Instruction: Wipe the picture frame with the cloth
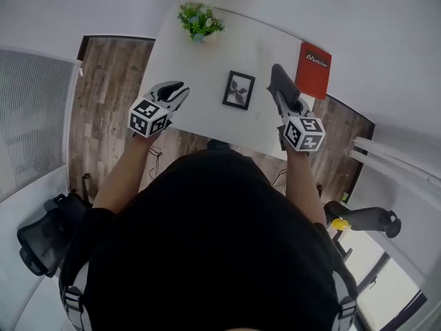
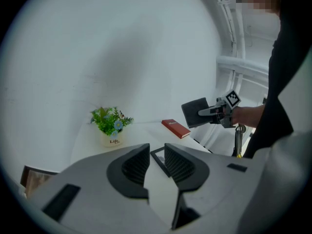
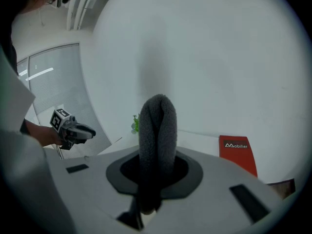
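Observation:
A small black picture frame [image 1: 238,89] lies flat in the middle of the white table [image 1: 207,109]. My right gripper [image 1: 288,98] hovers just right of it, shut on a folded dark grey cloth [image 1: 279,78] that sticks out past the jaws; in the right gripper view the cloth [image 3: 157,130] fills the jaws' gap. My left gripper [image 1: 180,88] hangs over the table's left part, left of the frame, open and holding nothing. In the left gripper view the frame [image 2: 158,161] shows through the gap of the left gripper [image 2: 156,147], still some way off.
A potted green plant [image 1: 200,21] stands at the table's far end and a red book [image 1: 313,69] lies at its far right. Wood floor [image 1: 110,95] borders the table's left edge. An office chair [image 1: 48,236] stands at my lower left.

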`<state>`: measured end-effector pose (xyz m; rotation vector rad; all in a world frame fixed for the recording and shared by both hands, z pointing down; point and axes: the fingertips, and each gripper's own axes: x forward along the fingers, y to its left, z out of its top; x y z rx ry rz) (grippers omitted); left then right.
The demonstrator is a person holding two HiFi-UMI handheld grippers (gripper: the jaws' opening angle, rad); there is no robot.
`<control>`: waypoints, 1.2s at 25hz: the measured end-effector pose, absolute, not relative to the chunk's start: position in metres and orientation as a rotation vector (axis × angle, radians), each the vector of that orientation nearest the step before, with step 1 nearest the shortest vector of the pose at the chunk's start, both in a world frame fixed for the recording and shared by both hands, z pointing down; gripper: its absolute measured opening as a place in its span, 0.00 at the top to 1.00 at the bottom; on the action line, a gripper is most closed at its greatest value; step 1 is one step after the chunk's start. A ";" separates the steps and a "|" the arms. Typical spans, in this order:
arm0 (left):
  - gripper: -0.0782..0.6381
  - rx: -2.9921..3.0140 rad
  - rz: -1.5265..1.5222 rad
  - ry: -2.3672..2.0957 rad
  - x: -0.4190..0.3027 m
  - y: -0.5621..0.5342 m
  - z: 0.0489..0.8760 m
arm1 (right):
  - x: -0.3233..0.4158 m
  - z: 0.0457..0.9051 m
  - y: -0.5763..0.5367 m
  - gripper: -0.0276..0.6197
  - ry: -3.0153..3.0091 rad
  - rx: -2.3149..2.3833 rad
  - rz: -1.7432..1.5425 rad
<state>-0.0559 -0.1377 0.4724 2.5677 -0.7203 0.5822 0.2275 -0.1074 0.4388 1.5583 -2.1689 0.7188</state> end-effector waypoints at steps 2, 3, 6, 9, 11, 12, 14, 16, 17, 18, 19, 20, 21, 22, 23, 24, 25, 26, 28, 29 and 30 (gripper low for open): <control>0.75 2.560 0.598 -0.716 -0.051 -0.140 0.480 | 0.228 0.448 -0.114 0.88 -2.162 1.528 0.716; 0.75 2.556 0.608 -0.713 -0.049 -0.141 0.483 | 0.227 0.452 -0.117 0.89 -2.158 1.512 0.716; 0.75 2.546 0.636 -0.697 -0.042 -0.142 0.494 | 0.224 0.468 -0.125 0.88 -2.149 1.460 0.728; 0.75 2.526 0.646 -0.674 -0.033 -0.139 0.506 | 0.222 0.482 -0.133 0.88 -2.146 1.420 0.727; 0.75 2.510 0.656 -0.661 -0.028 -0.136 0.515 | 0.220 0.490 -0.139 0.88 -2.145 1.394 0.725; 0.75 2.503 0.662 -0.654 -0.026 -0.135 0.519 | 0.218 0.494 -0.142 0.89 -2.145 1.383 0.730; 0.75 2.487 0.675 -0.641 -0.022 -0.132 0.529 | 0.215 0.504 -0.148 0.88 -2.147 1.361 0.750; 0.75 2.471 0.685 -0.628 -0.018 -0.130 0.538 | 0.210 0.514 -0.153 0.89 -2.150 1.335 0.762; 0.75 2.465 0.689 -0.621 -0.015 -0.129 0.542 | 0.208 0.519 -0.156 0.88 -2.153 1.322 0.764; 0.75 2.460 0.692 -0.614 -0.013 -0.128 0.546 | 0.205 0.522 -0.159 0.88 -2.156 1.310 0.763; 0.75 2.456 0.695 -0.608 -0.011 -0.128 0.548 | 0.202 0.524 -0.162 0.88 -2.159 1.298 0.761; 0.75 2.453 0.698 -0.602 -0.008 -0.128 0.551 | 0.199 0.526 -0.165 0.88 -2.163 1.286 0.755; 0.75 2.451 0.701 -0.597 -0.006 -0.128 0.554 | 0.196 0.528 -0.169 0.89 -2.166 1.273 0.748; 0.75 2.449 0.705 -0.591 -0.004 -0.128 0.558 | 0.193 0.531 -0.172 0.88 -2.168 1.260 0.740; 0.75 2.447 0.709 -0.584 -0.002 -0.128 0.561 | 0.191 0.534 -0.175 0.88 -2.168 1.247 0.731; 0.75 2.445 0.715 -0.577 0.001 -0.128 0.565 | 0.188 0.538 -0.178 0.88 -2.167 1.233 0.721; 0.75 2.443 0.721 -0.569 0.004 -0.128 0.568 | 0.186 0.541 -0.180 0.88 -2.164 1.217 0.707; 0.75 2.442 0.726 -0.562 0.006 -0.127 0.571 | 0.184 0.545 -0.183 0.88 -2.161 1.200 0.691; 0.75 2.436 0.731 -0.551 0.010 -0.127 0.579 | 0.180 0.552 -0.188 0.88 -2.154 1.167 0.657; 0.75 2.432 0.732 -0.546 0.012 -0.126 0.582 | 0.178 0.555 -0.191 0.88 -2.151 1.154 0.638; 0.75 2.428 0.733 -0.542 0.014 -0.126 0.585 | 0.178 0.558 -0.194 0.88 -2.146 1.143 0.619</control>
